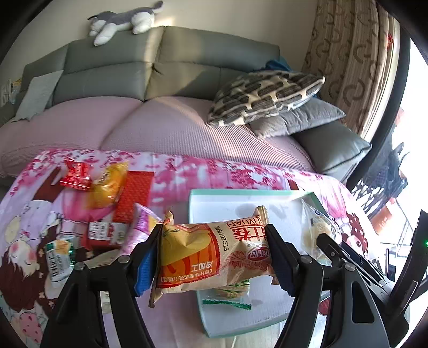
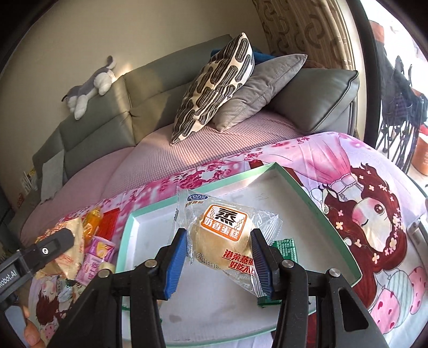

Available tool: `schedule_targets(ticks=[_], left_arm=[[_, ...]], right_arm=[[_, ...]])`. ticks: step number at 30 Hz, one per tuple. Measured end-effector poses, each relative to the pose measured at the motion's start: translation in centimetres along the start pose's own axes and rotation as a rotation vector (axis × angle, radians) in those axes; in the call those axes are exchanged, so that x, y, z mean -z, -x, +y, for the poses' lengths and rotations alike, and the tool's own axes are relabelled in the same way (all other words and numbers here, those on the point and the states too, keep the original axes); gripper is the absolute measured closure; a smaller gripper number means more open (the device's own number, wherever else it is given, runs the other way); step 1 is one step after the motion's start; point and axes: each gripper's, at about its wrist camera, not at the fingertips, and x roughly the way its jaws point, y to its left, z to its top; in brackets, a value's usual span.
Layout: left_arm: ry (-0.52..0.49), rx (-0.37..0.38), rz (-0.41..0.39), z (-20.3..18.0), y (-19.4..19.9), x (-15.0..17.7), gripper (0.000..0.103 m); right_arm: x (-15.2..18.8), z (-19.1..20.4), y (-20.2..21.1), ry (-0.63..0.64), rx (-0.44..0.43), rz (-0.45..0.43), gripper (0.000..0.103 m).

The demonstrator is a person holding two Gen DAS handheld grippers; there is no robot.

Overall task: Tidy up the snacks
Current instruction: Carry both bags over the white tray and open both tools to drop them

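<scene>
My left gripper (image 1: 214, 257) is shut on a beige and red snack bag (image 1: 214, 257) and holds it over the left edge of the white tray with a mint green rim (image 1: 240, 194). My right gripper (image 2: 218, 258) is shut on a clear-wrapped steamed cake (image 2: 224, 238) above the same tray (image 2: 321, 211). A green packet (image 2: 286, 249) lies in the tray under the cake; it also shows in the left wrist view (image 1: 230, 297). Several loose snacks lie left of the tray: a red packet (image 1: 76, 175), an orange one (image 1: 108, 184), a pink one (image 1: 141, 222).
The tray sits on a table with a pink cartoon cloth (image 2: 374, 214). Behind it is a sofa with a pink cover (image 1: 160, 125), patterned and grey cushions (image 1: 267, 96) and a plush toy (image 1: 123, 21). The right gripper's body (image 1: 347, 257) shows at the tray's right.
</scene>
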Motion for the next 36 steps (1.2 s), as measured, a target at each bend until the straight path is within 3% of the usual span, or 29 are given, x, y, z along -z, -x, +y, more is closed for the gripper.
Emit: schedule_targets(ticks=[14,36], left_arm=[[-0.028,0.004,0.082,-1.3,-6.3,0.4,0.029],[-0.038,-0.001,0.159,-1.7,-12.2,0.2,0.028]], right_arm=[[0.6,-0.1,-3.4,0.013,0.021,0.047,0.052],[-0.2,0.1,-6.8,0.063,0.074,0.081,0.052]])
